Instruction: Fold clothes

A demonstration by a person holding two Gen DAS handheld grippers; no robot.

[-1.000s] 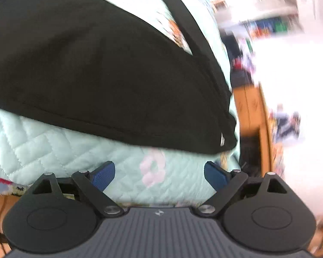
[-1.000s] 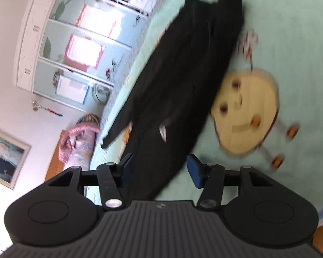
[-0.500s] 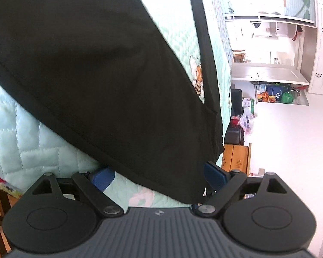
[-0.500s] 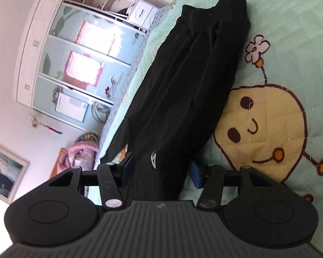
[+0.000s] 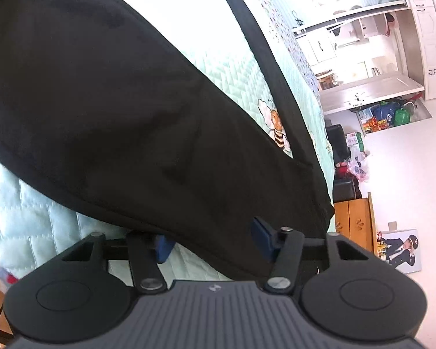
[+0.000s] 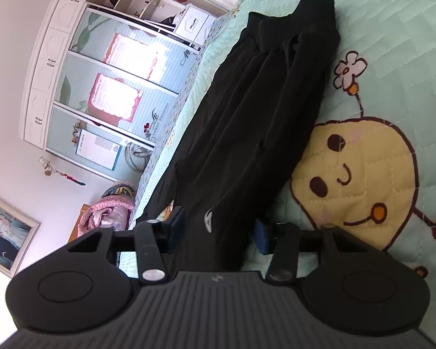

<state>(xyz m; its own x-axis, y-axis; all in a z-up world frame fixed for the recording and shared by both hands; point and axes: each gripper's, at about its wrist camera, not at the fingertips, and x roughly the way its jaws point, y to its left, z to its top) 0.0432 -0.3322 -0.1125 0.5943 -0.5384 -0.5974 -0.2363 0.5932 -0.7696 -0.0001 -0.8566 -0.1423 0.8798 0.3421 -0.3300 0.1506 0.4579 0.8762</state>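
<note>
Right wrist view: black garment (image 6: pixel 247 133) lies stretched lengthwise on a mint quilted bedspread (image 6: pixel 398 29), running away from the camera. Right gripper (image 6: pixel 218 229) sits at the garment's near end; jaws closing, dark fabric with a small white mark between the blue pads (image 6: pixel 261 234). Whether the pads press the cloth yet cannot be told. Yellow smiling cartoon patch (image 6: pixel 360 180) just beside the garment; small flower (image 6: pixel 350 69) above it. Wardrobe with sliding doors (image 6: pixel 101 96) behind the bed; framed picture (image 6: pixel 3 232) on the wall.
</note>
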